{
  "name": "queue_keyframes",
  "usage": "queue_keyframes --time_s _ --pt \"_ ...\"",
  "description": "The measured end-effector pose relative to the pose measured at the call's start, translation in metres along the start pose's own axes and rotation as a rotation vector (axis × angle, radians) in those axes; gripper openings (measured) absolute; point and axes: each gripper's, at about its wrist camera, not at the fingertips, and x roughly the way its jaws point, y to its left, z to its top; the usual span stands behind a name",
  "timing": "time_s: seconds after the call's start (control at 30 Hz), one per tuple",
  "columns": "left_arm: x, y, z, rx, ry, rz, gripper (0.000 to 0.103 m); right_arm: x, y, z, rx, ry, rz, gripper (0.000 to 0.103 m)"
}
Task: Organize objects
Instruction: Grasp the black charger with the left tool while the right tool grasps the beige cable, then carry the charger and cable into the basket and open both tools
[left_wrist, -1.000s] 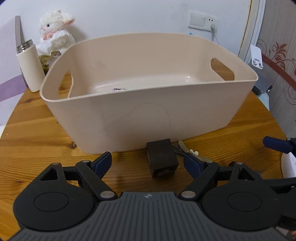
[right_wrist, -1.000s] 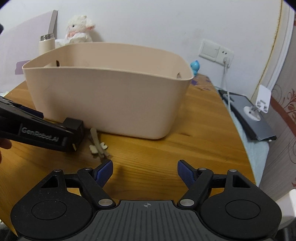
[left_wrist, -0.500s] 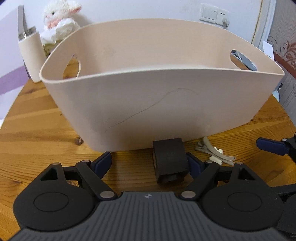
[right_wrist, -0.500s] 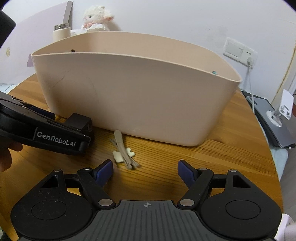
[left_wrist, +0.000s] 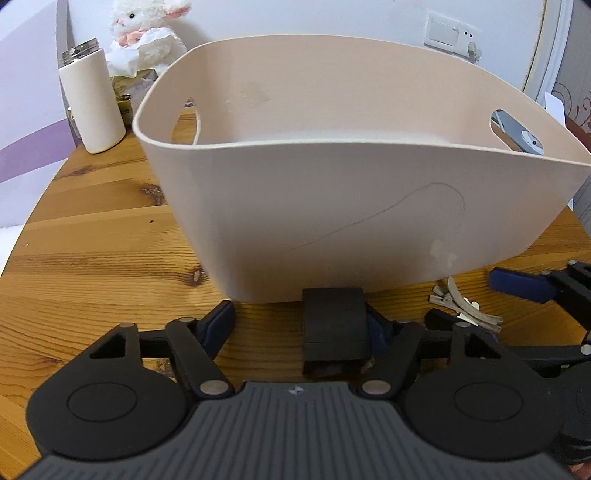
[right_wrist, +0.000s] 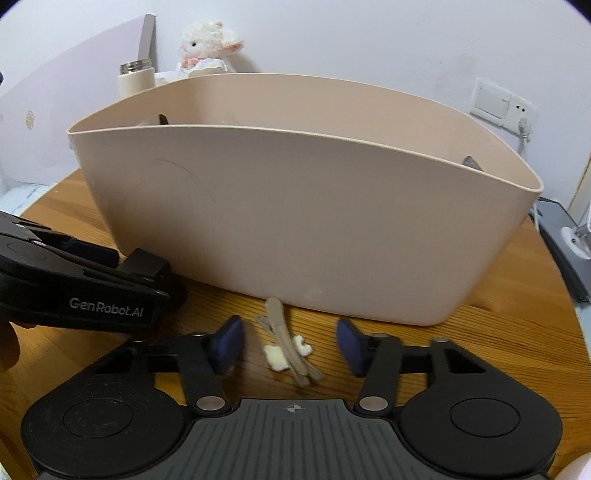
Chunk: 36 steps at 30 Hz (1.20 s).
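— Where does the bin (left_wrist: 332, 206) stand?

— On the table (left_wrist: 92, 251), toward its middle. Behind the bin's left end stand a bottle (left_wrist: 92, 99) and, further back, a plush lamb (left_wrist: 147, 33), both by the wall.

— And in front of it?

— A block (left_wrist: 334, 325) sits just before the bin's near wall, between the fingers of the left gripper (left_wrist: 299, 319) and against its right one. To the block's right lies a hair clip (right_wrist: 288, 347), also close to the bin, between the spread fingers of the right gripper (right_wrist: 290, 343).

— The grippers themselves?

— Side by side, the left one to the left of the right, both low over the table.
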Motion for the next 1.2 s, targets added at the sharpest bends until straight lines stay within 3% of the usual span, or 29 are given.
queue_keyframes --time_s 0.07,0.1,0.2,0.27,0.3,0.63,1.2 --pt "-0.001 0.002 0.000 -0.005 -0.001 0.006 0.060 0.000 0.001 0.002 0.005 -0.001 0.019 0.034" --pt "-0.002 0.002 0.000 -0.006 -0.001 0.005 0.053 0.000 0.002 0.002 0.004 0.000 0.022 0.021" --pt "-0.006 0.003 -0.003 -0.005 0.002 -0.009 0.034 -0.001 0.005 0.004 -0.005 0.002 0.015 0.018" --pt "-0.006 0.006 -0.002 0.003 0.010 -0.022 0.034 -0.003 0.007 0.003 -0.009 -0.003 0.011 0.015" --pt "-0.007 0.006 -0.003 0.007 0.009 -0.024 0.034 -0.005 0.008 0.004 -0.011 -0.012 0.006 0.008" --pt "-0.020 0.005 -0.013 0.030 -0.004 -0.054 0.034 -0.028 0.007 -0.004 -0.003 -0.036 -0.019 0.008" --pt "-0.105 -0.003 0.004 0.062 -0.198 -0.111 0.034 -0.117 0.001 0.032 -0.012 -0.278 -0.106 0.009"
